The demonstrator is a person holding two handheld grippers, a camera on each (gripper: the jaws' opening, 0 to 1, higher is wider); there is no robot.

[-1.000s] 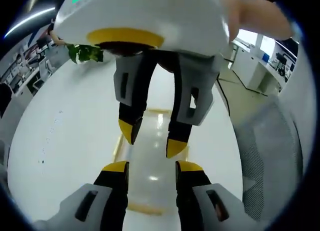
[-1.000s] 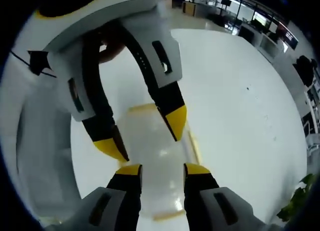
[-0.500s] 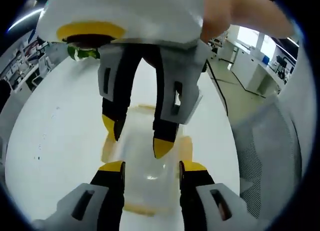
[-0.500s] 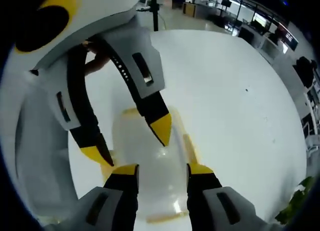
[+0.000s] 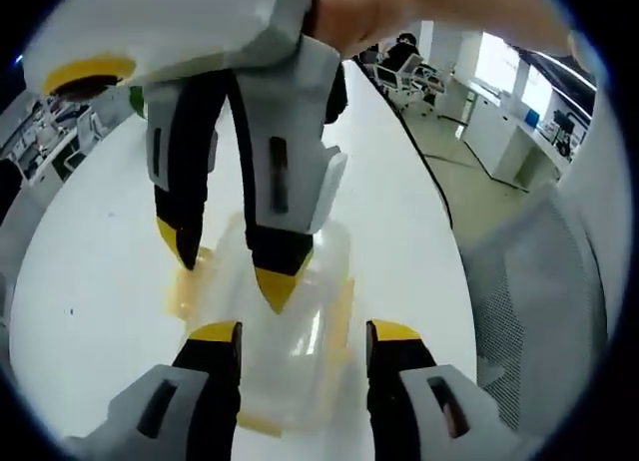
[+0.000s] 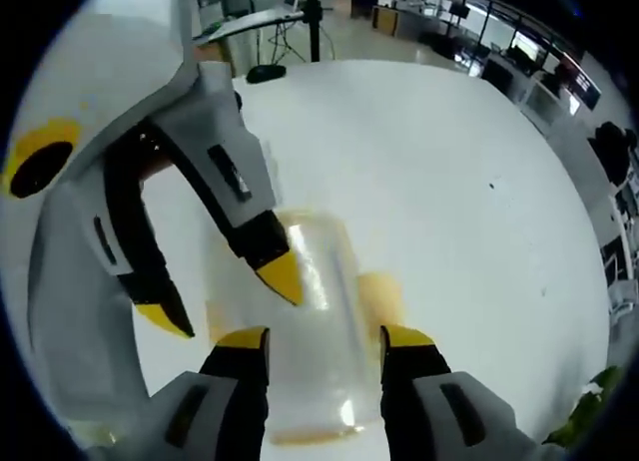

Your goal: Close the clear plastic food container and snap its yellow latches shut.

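**Container on the white table, both grippers spread over its lid**

Container [image 5: 285, 326], clear plastic with its lid on, lies on the white table [image 5: 90, 241] directly under both tools. In the left gripper view the left gripper [image 5: 305, 333] rises from the bottom edge with its yellow-tipped jaws parted, one on each side of the container's near end; nothing is gripped between them. A yellow latch [image 5: 342, 306] runs along the container's right side in that view, and a paler yellow latch [image 5: 188, 281] shows along its left side; whether either is snapped down cannot be told.

Just beyond, the right gripper [image 5: 230, 266] comes down from the top of the left gripper view, its jaws also apart. One tip sits over the middle of the lid and the other lies at the left latch; contact cannot be judged.

In the right gripper view the right gripper [image 6: 324, 334] frames the container [image 6: 300, 321] between its spread jaws, holding nothing. A yellow latch [image 6: 379, 296] lies flared out on the table at the container's right side. The left gripper [image 6: 225, 301] enters from the upper left, one tip over the lid, the other beside the container's left edge.

Farther off, a mesh chair back [image 5: 544, 301] stands beside the table, with office desks [image 5: 499, 117] behind it.
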